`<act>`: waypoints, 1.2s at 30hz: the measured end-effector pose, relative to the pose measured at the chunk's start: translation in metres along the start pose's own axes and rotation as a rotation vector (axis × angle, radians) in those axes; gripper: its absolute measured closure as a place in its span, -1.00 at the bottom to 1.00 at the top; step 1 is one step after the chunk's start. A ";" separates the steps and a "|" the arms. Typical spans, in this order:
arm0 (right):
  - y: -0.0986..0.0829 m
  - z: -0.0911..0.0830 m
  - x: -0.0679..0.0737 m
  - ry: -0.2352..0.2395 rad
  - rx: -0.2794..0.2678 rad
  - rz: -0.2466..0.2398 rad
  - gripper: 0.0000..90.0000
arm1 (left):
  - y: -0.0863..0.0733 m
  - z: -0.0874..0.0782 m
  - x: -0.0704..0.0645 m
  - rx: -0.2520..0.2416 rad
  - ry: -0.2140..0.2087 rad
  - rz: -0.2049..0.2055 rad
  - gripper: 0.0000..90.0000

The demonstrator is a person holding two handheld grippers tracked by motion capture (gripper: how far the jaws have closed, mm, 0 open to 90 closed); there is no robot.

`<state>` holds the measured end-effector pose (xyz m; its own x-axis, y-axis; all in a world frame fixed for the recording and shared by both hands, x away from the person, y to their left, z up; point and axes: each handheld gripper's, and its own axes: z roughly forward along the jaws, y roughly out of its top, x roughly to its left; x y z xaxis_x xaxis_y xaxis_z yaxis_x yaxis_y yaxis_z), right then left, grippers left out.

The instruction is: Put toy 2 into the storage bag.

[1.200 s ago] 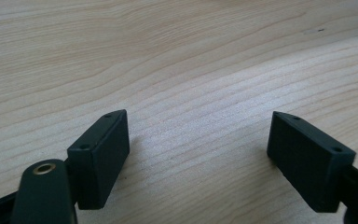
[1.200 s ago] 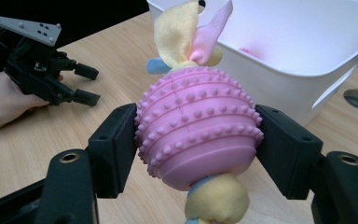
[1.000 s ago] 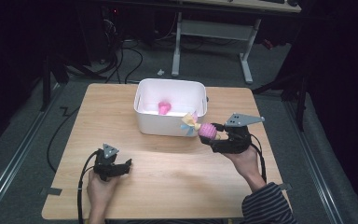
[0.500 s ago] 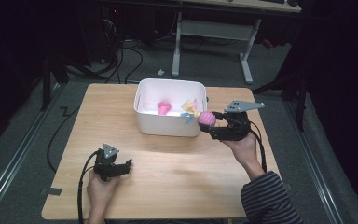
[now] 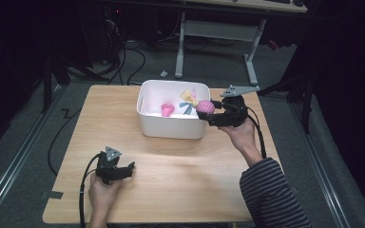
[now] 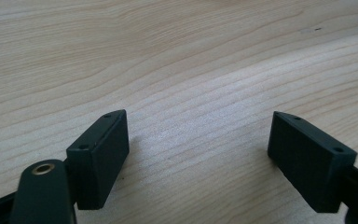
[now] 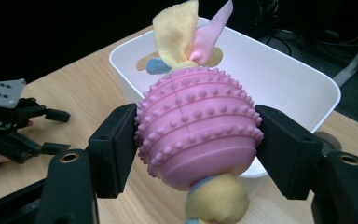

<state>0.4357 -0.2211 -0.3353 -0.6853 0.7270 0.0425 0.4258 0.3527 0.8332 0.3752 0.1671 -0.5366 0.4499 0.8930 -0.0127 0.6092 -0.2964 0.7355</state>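
A pink studded ball toy [image 7: 196, 123] with yellow, pink and blue cloth tails is clamped between the jaws of my right gripper [image 7: 196, 140]. In the high view that right gripper [image 5: 208, 114] holds the toy [image 5: 204, 107] over the right rim of the white bin [image 5: 171, 127]. A small pink object [image 5: 167, 110] lies inside the bin. My left gripper [image 5: 129, 167] rests low on the wooden table [image 5: 185, 161] near the front left, jaws wide apart. In its own view the left gripper [image 6: 198, 154] has bare wood between its jaws.
The white bin [image 7: 279, 79] stands at the table's back middle. A grey desk frame [image 5: 218, 42] and cables lie on the floor beyond the table. Bare wood stretches between the two hands.
My right gripper has carried the pink toy up and away from the person, from in front of the bin's right corner to over its right rim. The left gripper has stayed put.
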 end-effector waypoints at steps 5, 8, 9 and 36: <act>0.008 0.013 -0.006 -0.024 0.035 0.003 -0.26 | 0.000 0.000 0.000 0.002 -0.001 0.002 -0.54; 0.013 0.020 -0.008 -0.033 0.049 0.007 -0.26 | 0.000 0.000 0.000 0.003 -0.005 0.006 -0.54; 0.014 0.023 -0.009 -0.035 0.059 0.012 -0.26 | 0.000 0.000 0.000 0.003 -0.005 0.007 -0.54; 0.005 0.063 -0.038 -0.092 0.216 0.076 -0.27 | 0.000 0.000 0.000 0.003 -0.005 0.006 -0.54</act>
<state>0.5012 -0.2102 -0.3680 -0.5941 0.8034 0.0415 0.5969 0.4057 0.6922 0.3751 0.1671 -0.5364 0.4564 0.8897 -0.0118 0.6083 -0.3024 0.7338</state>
